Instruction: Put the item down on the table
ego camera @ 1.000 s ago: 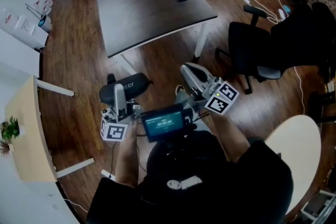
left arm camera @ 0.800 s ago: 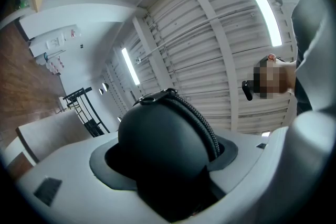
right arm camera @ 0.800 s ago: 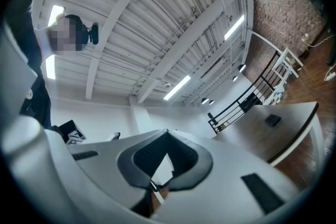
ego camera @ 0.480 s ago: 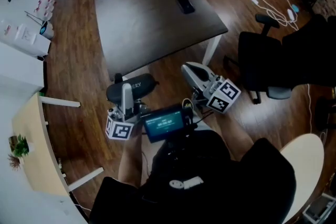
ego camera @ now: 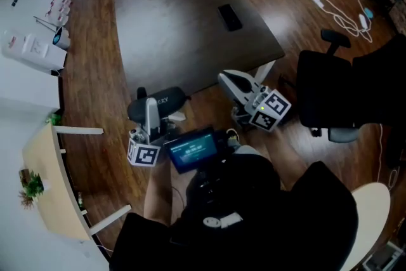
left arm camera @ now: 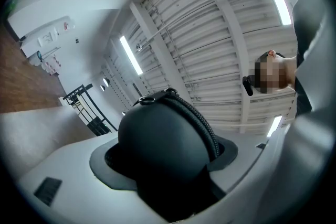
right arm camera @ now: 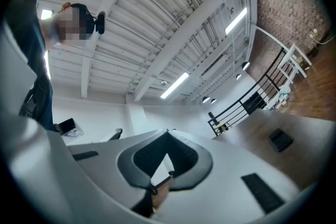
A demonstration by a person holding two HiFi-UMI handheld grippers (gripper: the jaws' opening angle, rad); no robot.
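A black oval zip case (ego camera: 157, 105) sits in my left gripper (ego camera: 151, 116), which is shut on it just short of the dark brown table's (ego camera: 171, 28) near edge. In the left gripper view the case (left arm camera: 163, 144) fills the space between the jaws, its zip and metal ring on top. My right gripper (ego camera: 236, 87) is held beside the table's near right corner; its white jaws (right arm camera: 160, 186) look shut, with only a thin sliver between the pads. Both gripper cameras point up at the ceiling.
A flat black item (ego camera: 229, 17) lies on the table's far right part. A black office chair (ego camera: 342, 98) stands to the right, with cables (ego camera: 342, 0) on the wooden floor beyond. A light wooden table (ego camera: 51, 168) with a plant (ego camera: 30, 186) is at left.
The view has moved toward the dark table, and both grippers now sit closer to its near edge. The left gripper still holds the black case.
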